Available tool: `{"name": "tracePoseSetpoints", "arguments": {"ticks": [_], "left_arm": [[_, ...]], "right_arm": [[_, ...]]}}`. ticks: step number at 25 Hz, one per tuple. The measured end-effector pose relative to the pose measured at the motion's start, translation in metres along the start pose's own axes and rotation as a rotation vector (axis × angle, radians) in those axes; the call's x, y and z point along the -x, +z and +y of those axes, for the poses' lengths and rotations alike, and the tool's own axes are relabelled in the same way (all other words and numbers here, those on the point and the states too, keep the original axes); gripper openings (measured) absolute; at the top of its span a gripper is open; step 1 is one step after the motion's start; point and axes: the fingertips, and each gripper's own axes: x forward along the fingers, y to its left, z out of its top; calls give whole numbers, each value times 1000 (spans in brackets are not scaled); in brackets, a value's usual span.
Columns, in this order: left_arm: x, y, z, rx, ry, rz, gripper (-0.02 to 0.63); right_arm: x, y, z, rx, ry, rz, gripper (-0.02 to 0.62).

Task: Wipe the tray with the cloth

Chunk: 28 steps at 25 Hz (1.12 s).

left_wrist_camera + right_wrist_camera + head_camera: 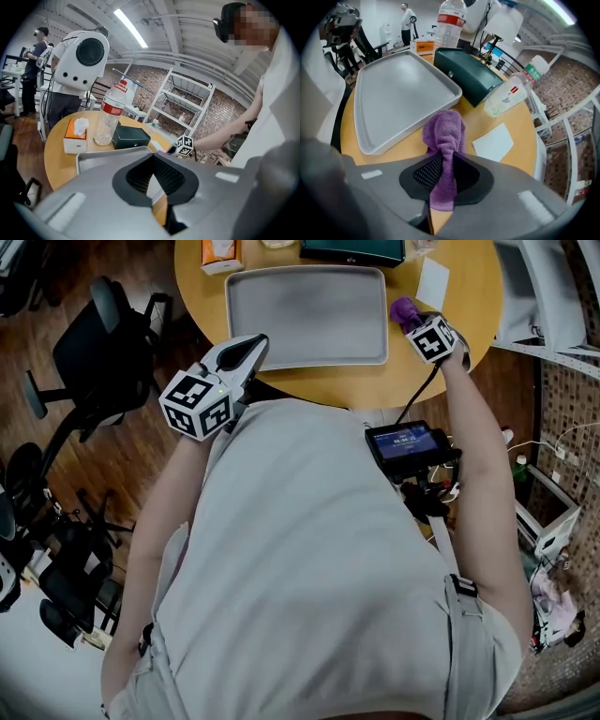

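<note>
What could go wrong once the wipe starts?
1. The right gripper pinches the cloth in a narrow bunch beside the tray. Little fabric leads, so the jaws may scrape the tray.
2. The left gripper holds nothing, so the tray may slide toward the box.
3. The bottle lying by the box could be knocked and roll.

Left gripper (251, 348), near left: jaws together, empty. Right gripper (446, 161), far right: pointed steeply down, clamping purple cloth (444, 133).
</note>
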Motion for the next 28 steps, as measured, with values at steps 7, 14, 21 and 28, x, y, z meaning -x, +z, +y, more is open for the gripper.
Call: {"name": "tracePoseSetpoints", "arguments": {"ticks": [7,14,21,28], "left_arm": [[-3,6,2,-7,34,4,0],[-13,18,5,-22,4,-13,0],[-26,37,8,-44,-18,-42,0],[-28,54,3,-64,-39,-73,0]], "right_arm": [[-22,-10,5,57,13,35,69],[28,-1,-20,-168,-5,-207,120],[162,92,0,-197,156,-715,65],[227,152,43,-46,224,-924,1]]}}
